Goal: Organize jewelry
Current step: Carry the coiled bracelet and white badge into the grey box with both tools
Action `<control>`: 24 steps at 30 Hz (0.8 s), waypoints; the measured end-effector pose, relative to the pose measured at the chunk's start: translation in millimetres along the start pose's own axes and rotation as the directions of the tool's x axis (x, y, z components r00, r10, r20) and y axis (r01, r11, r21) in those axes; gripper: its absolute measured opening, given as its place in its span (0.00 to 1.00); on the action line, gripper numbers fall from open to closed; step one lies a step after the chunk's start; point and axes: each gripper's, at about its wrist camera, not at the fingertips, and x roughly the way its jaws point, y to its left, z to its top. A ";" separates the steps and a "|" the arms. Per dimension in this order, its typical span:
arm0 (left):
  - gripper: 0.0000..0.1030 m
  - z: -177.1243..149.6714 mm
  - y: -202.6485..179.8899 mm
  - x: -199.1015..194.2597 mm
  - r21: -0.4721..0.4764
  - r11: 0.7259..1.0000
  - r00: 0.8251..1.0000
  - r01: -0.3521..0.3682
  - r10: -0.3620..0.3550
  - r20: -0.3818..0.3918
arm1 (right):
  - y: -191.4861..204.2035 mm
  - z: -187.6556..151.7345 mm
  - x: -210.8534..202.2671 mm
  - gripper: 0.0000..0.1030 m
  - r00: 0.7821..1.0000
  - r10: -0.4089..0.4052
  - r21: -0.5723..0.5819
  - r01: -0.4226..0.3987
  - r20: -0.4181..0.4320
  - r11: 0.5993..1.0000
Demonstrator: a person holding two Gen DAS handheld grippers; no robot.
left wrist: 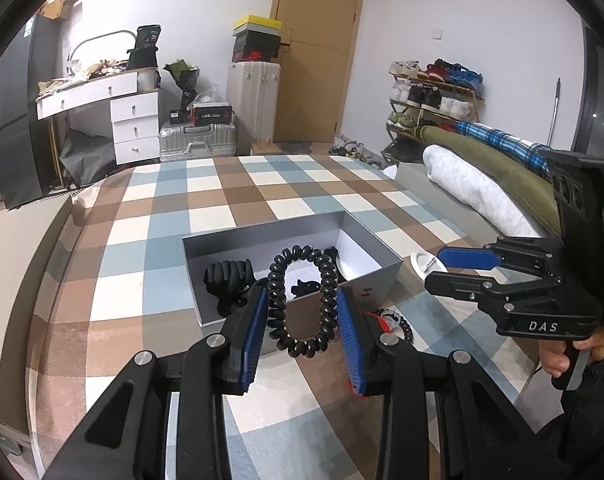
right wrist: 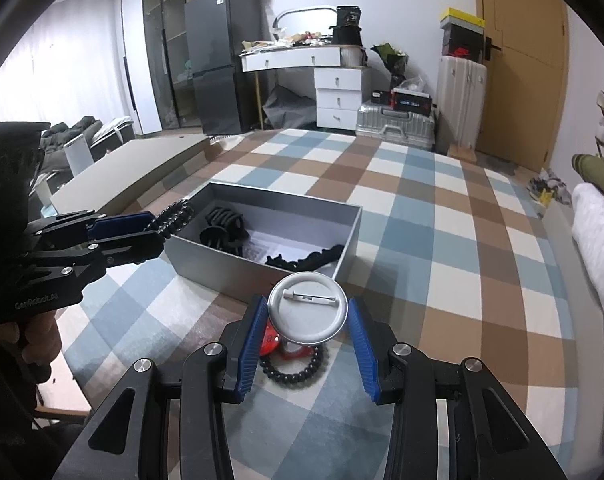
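Left claw grips black coiled spiral hair tie over grey open cardboard box (black claw clips already inside), right claw grasps round silver pin-back badge; second black coil tie remains on checked surface.

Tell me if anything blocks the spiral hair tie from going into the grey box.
Only the box's near wall. The left tool holds the black spiral hair tie in front of that wall, its upper loop above the rim. Inside the grey box, bare floor shows between the hair claws.
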 end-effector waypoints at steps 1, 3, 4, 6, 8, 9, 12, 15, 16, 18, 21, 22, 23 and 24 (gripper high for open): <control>0.29 0.6 1.3 0.5 -0.004 1.000 1.000 -0.003 0.003 0.002 | 0.9 -0.2 -0.4 0.39 1.000 0.002 -0.001 -0.002 0.002 1.000; 0.29 0.8 2.6 0.4 -0.007 1.000 1.000 -0.008 0.008 0.003 | 3.5 0.5 0.9 0.39 1.000 0.008 -0.005 -0.007 0.006 1.000; 0.29 1.2 3.8 1.1 -0.010 1.000 1.000 -0.013 0.013 0.005 | 4.5 0.5 1.1 0.39 1.000 0.010 -0.006 -0.010 0.009 1.000; 0.29 2.7 5.8 2.9 -0.014 1.000 1.000 -0.020 0.020 0.004 | 7.9 1.2 2.7 0.39 1.000 0.017 -0.009 -0.017 0.013 1.000; 0.29 3.3 7.3 3.2 -0.018 1.000 1.000 -0.025 0.025 0.006 | 10.1 2.5 4.4 0.39 1.000 0.024 -0.012 -0.024 0.016 1.000; 0.29 4.0 8.7 3.9 -0.021 0.999 1.000 -0.026 0.026 0.009 | 11.5 3.4 4.9 0.39 0.999 0.026 -0.013 -0.026 0.020 1.000; 0.29 4.5 10.7 5.7 -0.028 0.999 0.999 -0.032 0.033 0.008 | 12.5 5.8 5.6 0.39 0.999 0.036 -0.008 -0.036 0.032 0.999; 0.29 6.4 11.8 8.0 -0.031 0.999 0.999 -0.039 0.040 0.009 | 10.8 9.0 6.7 0.39 0.998 0.041 0.006 -0.042 0.046 0.999; 0.29 7.2 12.4 9.1 -0.033 0.999 0.999 -0.043 0.044 0.010 | 9.6 10.5 6.9 0.39 0.998 0.043 0.013 -0.044 0.053 0.999; 0.29 8.0 12.5 11.0 -0.033 0.998 0.999 -0.045 0.045 0.009 | 6.7 13.6 8.1 0.39 0.997 0.052 0.034 -0.054 0.065 0.998; 0.29 8.9 12.9 14.7 -0.028 0.998 0.999 -0.054 0.054 0.007 | 2.3 17.7 12.5 0.39 0.994 0.068 0.067 -0.074 0.083 0.995; 0.29 9.2 13.4 16.3 -0.028 0.998 0.998 -0.058 0.058 0.006 | 1.6 18.8 14.0 0.39 0.994 0.069 0.076 -0.076 0.087 0.994; 0.29 9.2 13.9 17.6 -0.029 0.998 0.998 -0.060 0.060 0.005 | 1.4 19.8 15.4 0.39 0.993 0.069 0.081 -0.077 0.094 0.994; 0.29 9.1 14.9 19.2 -0.030 0.998 0.998 -0.064 0.064 0.004 | 0.9 20.9 16.5 0.40 0.992 0.069 0.087 -0.078 0.104 0.993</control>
